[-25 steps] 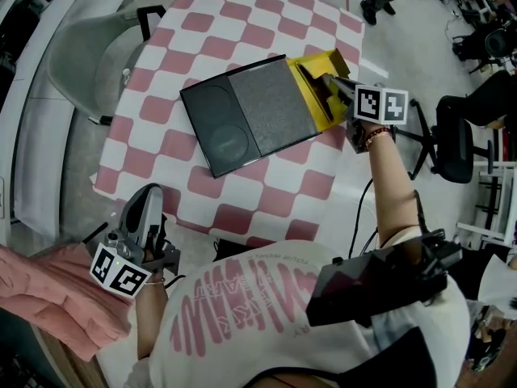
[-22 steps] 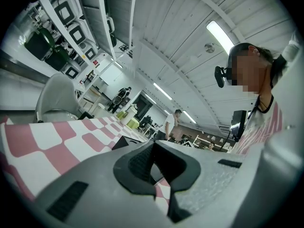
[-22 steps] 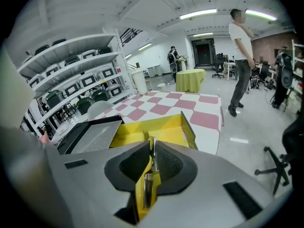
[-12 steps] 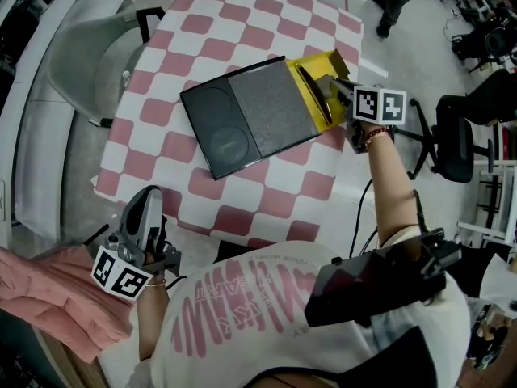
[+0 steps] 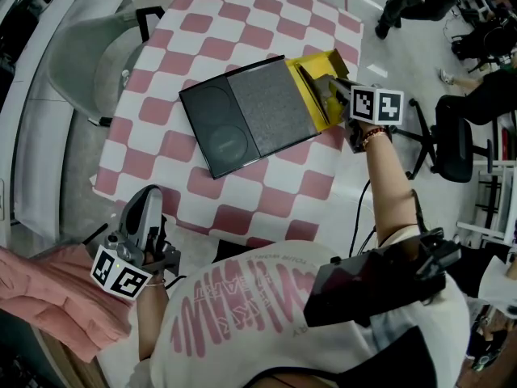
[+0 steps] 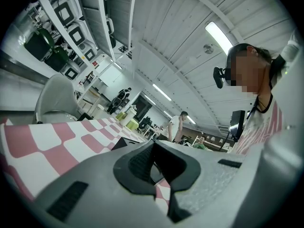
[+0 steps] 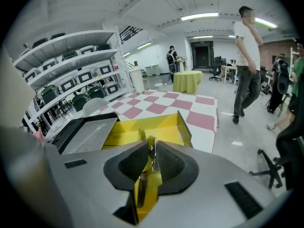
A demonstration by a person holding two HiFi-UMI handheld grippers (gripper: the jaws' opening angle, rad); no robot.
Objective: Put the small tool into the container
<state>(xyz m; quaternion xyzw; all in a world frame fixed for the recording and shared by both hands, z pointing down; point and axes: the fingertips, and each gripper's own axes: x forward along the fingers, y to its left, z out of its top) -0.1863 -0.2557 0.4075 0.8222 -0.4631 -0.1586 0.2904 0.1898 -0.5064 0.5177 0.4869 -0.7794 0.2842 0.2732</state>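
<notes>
The small tool (image 7: 151,161), a slim metal piece, stands upright between the pads of my right gripper (image 7: 152,147), which is shut on it. Just ahead and below lies the yellow container (image 7: 164,127), an open tray at the right end of a black case (image 5: 242,115). In the head view my right gripper (image 5: 329,93) hangs over the yellow container (image 5: 317,60) near the table's right edge; the tool is too small to make out there. My left gripper (image 5: 144,221) stays low at the table's near left corner, its jaws (image 6: 153,148) shut and holding nothing.
A pink and white checkered cloth (image 5: 242,23) covers the table. A grey chair (image 5: 89,55) stands at the left and a black office chair (image 5: 456,140) at the right. A pink garment (image 5: 48,297) lies near my left arm. People stand in the background.
My right gripper has edged slightly left over the yellow container with the tool in it. The left gripper has hardly moved. A person at the back has walked on.
</notes>
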